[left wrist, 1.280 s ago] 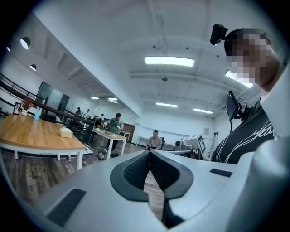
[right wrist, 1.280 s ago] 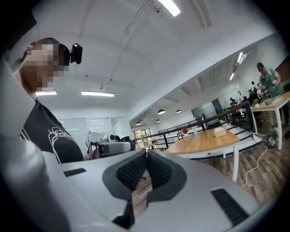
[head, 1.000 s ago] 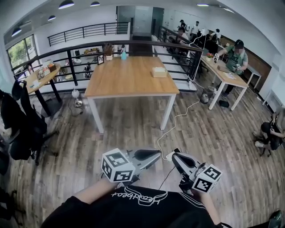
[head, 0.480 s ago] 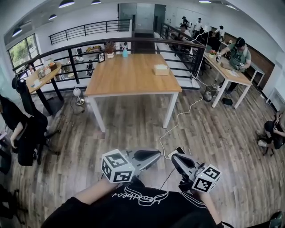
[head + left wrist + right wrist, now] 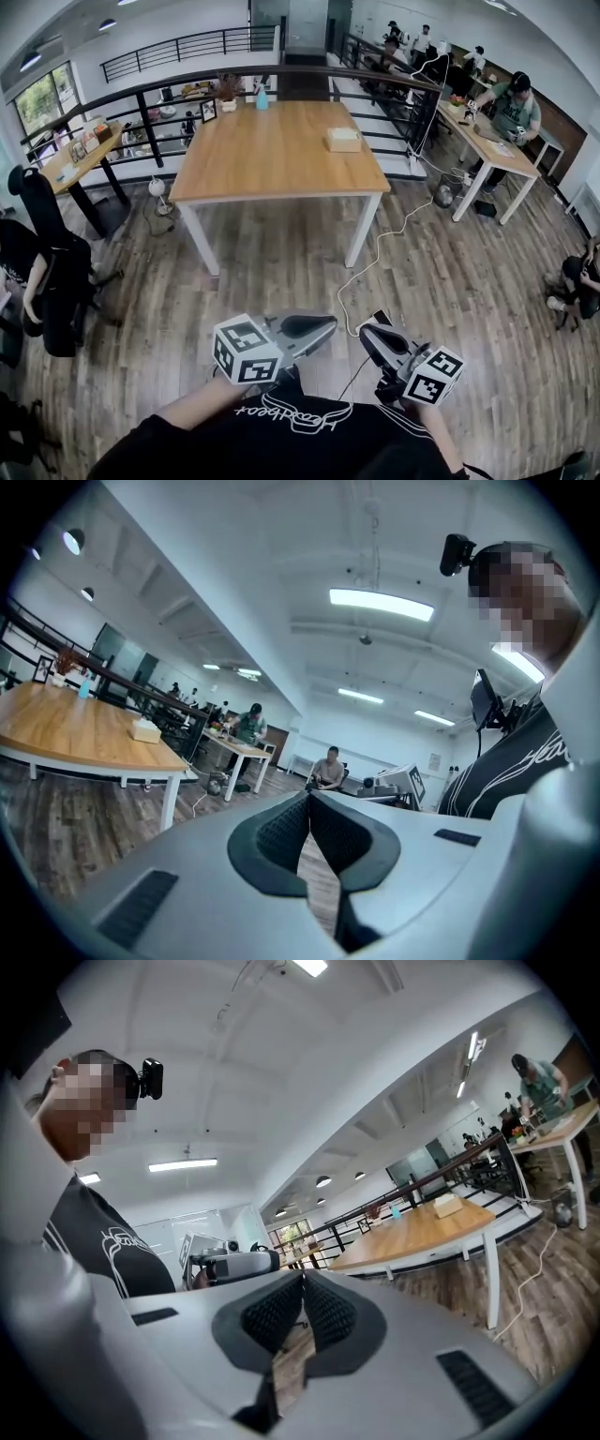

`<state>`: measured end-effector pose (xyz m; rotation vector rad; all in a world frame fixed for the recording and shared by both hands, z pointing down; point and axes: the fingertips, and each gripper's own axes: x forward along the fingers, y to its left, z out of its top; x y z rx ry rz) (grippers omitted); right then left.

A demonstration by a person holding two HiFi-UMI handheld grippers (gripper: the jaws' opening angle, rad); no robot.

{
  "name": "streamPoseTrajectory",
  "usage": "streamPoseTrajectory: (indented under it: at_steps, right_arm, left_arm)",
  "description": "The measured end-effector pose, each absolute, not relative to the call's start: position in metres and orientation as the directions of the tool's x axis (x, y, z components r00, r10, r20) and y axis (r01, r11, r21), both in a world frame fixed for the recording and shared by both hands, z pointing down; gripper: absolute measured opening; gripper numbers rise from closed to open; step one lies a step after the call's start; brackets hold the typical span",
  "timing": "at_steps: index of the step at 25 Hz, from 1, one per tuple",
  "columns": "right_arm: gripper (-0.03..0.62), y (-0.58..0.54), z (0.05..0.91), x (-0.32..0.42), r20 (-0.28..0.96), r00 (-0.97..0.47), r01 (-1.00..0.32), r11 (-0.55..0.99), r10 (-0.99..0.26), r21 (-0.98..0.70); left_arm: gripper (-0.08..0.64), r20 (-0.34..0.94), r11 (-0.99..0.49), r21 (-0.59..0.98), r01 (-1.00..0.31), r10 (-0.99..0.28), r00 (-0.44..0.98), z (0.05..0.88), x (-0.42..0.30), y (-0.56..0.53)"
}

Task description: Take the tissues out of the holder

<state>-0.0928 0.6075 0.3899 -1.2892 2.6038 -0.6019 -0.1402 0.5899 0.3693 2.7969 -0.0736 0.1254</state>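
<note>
A beige tissue holder (image 5: 343, 140) stands near the far right edge of the wooden table (image 5: 272, 164), well ahead of me across the floor. Both grippers are held low in front of my body, far short of the table. My left gripper (image 5: 323, 325) points right, its jaws closed together with nothing between them. My right gripper (image 5: 366, 332) points left toward it, also shut and empty. The left gripper view shows its closed jaws (image 5: 308, 799) and the tissue holder (image 5: 144, 729) far to the left. The right gripper view shows its closed jaws (image 5: 302, 1277) and the tissue holder (image 5: 451, 1206) on the table (image 5: 422, 1232).
A white cable (image 5: 377, 251) runs over the wood floor by the table's right leg. A black office chair (image 5: 47, 262) stands at the left, a black railing (image 5: 187, 89) behind the table. People work at a desk (image 5: 487, 145) at the right; another person (image 5: 577, 281) sits lower right.
The table and tissue holder have come nearer and lower in the head view as I move toward them. Both grippers keep their place before my body, still shut.
</note>
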Motion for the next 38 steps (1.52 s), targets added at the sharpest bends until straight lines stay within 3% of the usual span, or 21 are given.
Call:
streamPoseTrajectory:
  at_steps: [25,38]
  right_arm:
    - [0.018,0.175,0.396,-0.034,0.079,-0.549,-0.747,0.446,-0.832,-0.494]
    - [0.018,0.093,0.405,-0.058,0.117,-0.587,-0.738,0.469,-0.801,-0.485]
  left_arm:
    - [0.014,0.110,-0.915,0.403,-0.031,0.014,0.994,0.371,-0.082,0.151]
    - [0.014,0.076,-0.888,0.451,-0.088,-0.060,0.995,0.381,-0.112,0.054]
